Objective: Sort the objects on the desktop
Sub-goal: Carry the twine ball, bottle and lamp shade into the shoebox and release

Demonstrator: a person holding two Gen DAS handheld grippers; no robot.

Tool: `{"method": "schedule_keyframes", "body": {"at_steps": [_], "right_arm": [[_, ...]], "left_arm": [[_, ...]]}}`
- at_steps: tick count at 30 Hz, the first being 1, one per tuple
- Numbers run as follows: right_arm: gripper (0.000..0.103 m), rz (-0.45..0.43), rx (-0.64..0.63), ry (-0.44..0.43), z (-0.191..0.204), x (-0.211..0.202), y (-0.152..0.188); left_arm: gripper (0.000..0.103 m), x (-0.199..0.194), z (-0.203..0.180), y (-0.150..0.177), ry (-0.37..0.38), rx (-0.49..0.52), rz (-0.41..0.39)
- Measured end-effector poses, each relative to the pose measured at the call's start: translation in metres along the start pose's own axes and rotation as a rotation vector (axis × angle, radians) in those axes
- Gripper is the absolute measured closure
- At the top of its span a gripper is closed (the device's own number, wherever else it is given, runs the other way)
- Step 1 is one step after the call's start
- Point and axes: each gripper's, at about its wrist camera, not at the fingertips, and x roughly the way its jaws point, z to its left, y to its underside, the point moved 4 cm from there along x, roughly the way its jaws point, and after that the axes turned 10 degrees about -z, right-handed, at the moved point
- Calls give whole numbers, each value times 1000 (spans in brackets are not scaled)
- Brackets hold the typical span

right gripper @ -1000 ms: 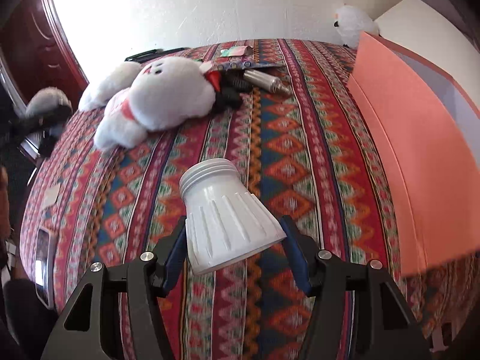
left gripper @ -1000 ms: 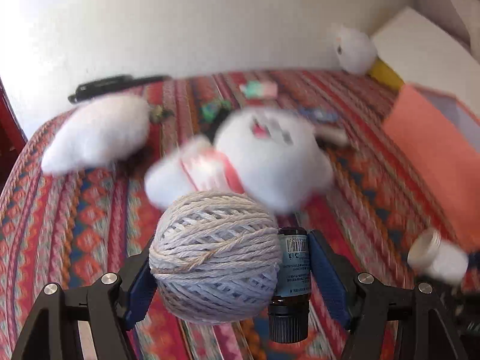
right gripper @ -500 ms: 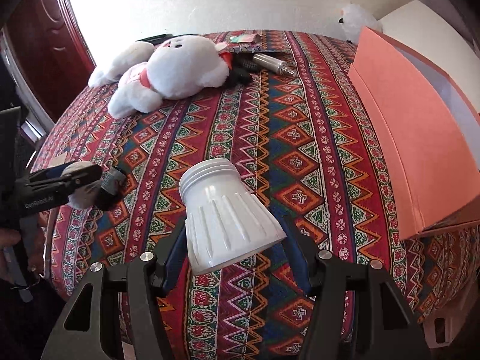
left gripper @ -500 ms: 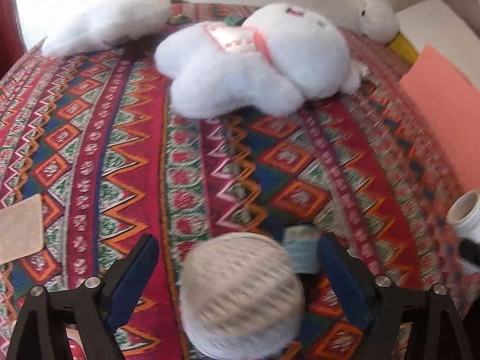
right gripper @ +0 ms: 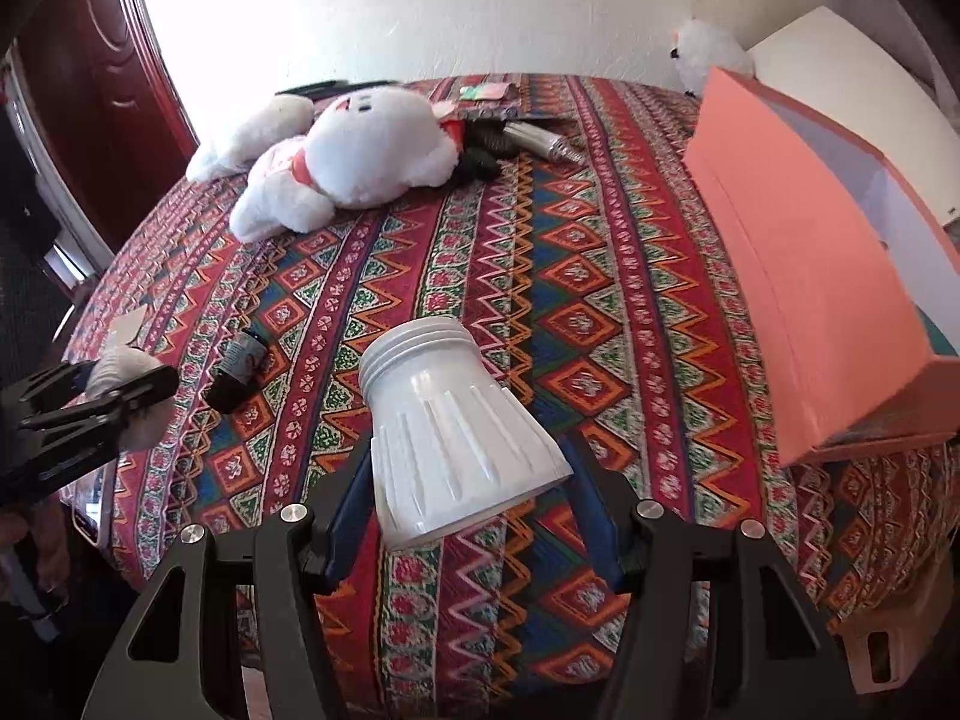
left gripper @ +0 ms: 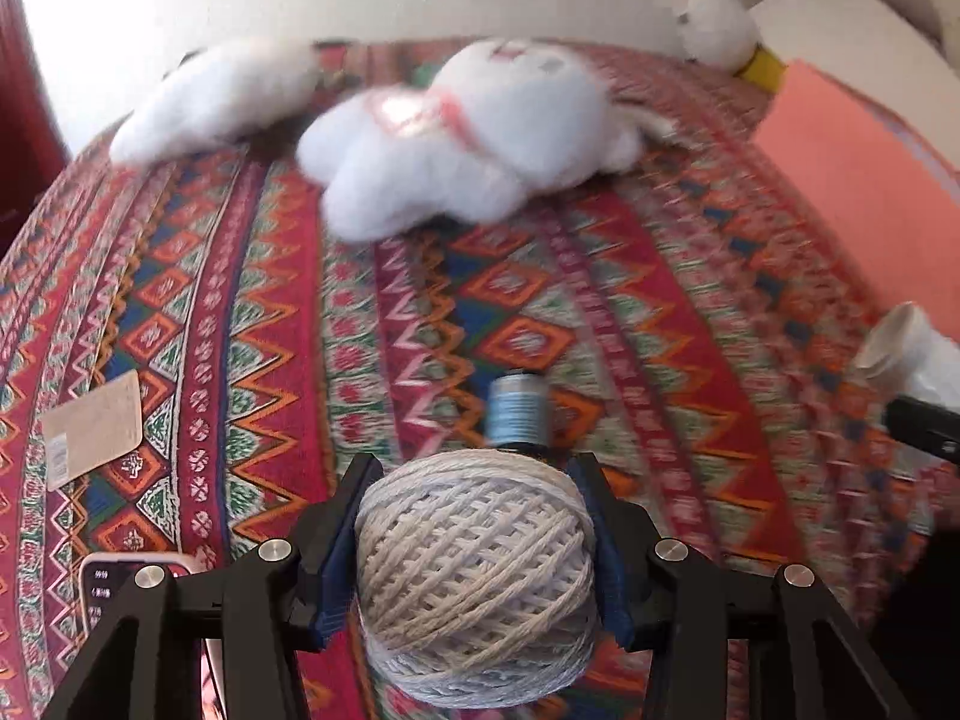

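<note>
My left gripper [left gripper: 474, 516] is shut on a ball of cream twine [left gripper: 477, 576], held above the patterned tablecloth [left gripper: 252, 312]. A small dark bottle with a blue label [left gripper: 516, 414] lies on the cloth just ahead of it, free of the jaws; it also shows in the right wrist view [right gripper: 237, 372]. My right gripper [right gripper: 468, 480] is shut on a white ribbed plastic bottle [right gripper: 450, 426], held above the cloth. The left gripper with the twine [right gripper: 126, 387] shows at the left edge of the right wrist view.
A white plush toy [right gripper: 360, 156] and a second white plush [right gripper: 252, 138] lie at the back. An open orange box [right gripper: 810, 252] stands at the right. A silver cylinder [right gripper: 540, 141] and dark items lie behind the plush. A phone [left gripper: 120, 594] and a card [left gripper: 90, 426] lie at the left.
The left gripper held twine and dark bottle together, opened and dropped both onto the cloth, then closed on the twine alone. The bottle stays on the cloth. The right gripper keeps its white bottle.
</note>
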Motion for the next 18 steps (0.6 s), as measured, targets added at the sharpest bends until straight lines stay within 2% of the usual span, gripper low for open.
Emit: {"method": "schedule_keyframes", "body": {"at_steps": [8, 18], "right_arm": [[41, -44, 39, 47, -42, -61, 21], [41, -113, 176, 197, -149, -133, 35]], "left_arm": [[50, -42, -68, -9, 109, 73, -11], [50, -65, -217, -38, 316, 276, -63]]}}
